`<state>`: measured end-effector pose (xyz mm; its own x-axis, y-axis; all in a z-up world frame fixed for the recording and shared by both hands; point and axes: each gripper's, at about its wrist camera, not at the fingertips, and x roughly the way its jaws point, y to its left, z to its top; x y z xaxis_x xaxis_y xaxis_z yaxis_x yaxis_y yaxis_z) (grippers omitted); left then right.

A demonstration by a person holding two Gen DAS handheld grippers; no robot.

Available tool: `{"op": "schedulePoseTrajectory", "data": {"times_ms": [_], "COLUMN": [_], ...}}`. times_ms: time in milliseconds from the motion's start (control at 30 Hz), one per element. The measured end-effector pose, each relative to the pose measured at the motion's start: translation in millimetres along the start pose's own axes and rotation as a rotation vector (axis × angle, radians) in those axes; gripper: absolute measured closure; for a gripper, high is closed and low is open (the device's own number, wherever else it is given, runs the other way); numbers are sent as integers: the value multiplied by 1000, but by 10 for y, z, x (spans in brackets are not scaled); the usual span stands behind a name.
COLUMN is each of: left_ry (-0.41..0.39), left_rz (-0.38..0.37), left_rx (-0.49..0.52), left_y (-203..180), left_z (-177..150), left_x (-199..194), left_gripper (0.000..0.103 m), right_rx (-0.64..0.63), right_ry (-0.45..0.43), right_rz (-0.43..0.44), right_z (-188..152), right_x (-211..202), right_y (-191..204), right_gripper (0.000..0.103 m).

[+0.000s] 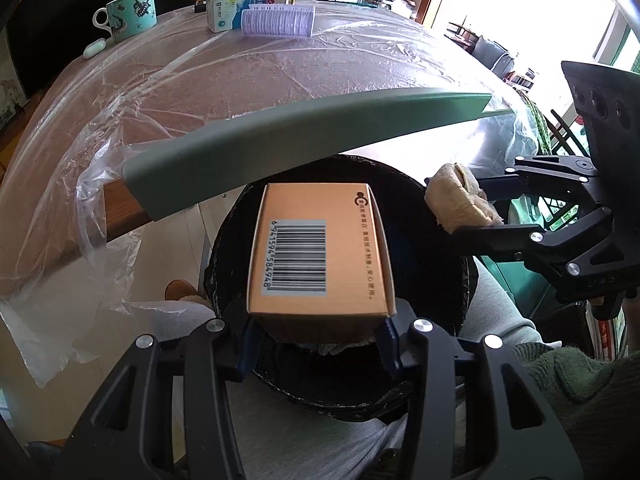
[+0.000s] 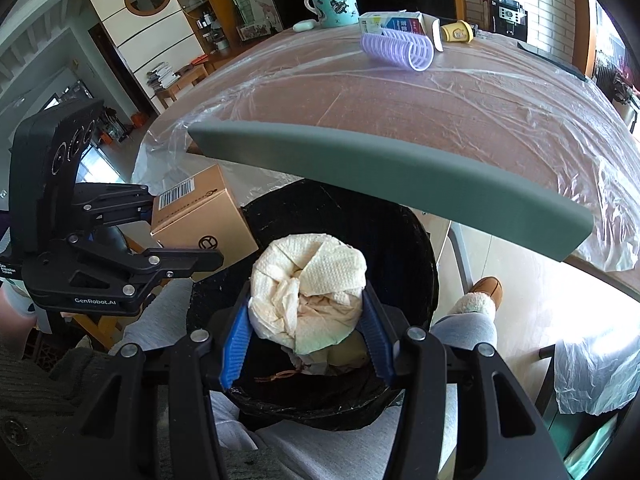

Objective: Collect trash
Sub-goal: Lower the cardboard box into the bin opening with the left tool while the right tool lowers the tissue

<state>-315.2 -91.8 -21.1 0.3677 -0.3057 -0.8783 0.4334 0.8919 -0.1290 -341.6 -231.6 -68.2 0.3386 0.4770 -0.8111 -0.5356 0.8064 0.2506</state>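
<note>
Drop step: left tongs (image 1: 320, 326) hold a box (image 1: 320, 248), right tongs (image 2: 306, 336) wadded paper (image 2: 308, 292), apparently over the bin (image 2: 404, 240); next, release both

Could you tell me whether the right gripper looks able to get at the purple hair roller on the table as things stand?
Probably not yet. The right gripper is shut on a crumpled paper towel over the black bin, and the purple hair roller lies far across the table.

Black hand-held gripper (image 2: 306, 344) w/ blue pads (image 2: 236, 344), silver screws, "GenRobot.AI" mark.
</note>
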Motion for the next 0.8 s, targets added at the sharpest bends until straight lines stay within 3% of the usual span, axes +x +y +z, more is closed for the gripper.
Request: {"op": "schedulePoseTrajectory", "data": {"times_ms": [800], "left_ry": [64], "left_rz": [33], "left_rx": [2], "left_y": [56], "left_z": [-52], "left_x": [314], "left_gripper": [55], "right_rx": [19], "right_ry": [69], "right_rz": [-41], "right_z": [-66], "right_x": [360], "right_y": [-86], "right_gripper": [53]}}
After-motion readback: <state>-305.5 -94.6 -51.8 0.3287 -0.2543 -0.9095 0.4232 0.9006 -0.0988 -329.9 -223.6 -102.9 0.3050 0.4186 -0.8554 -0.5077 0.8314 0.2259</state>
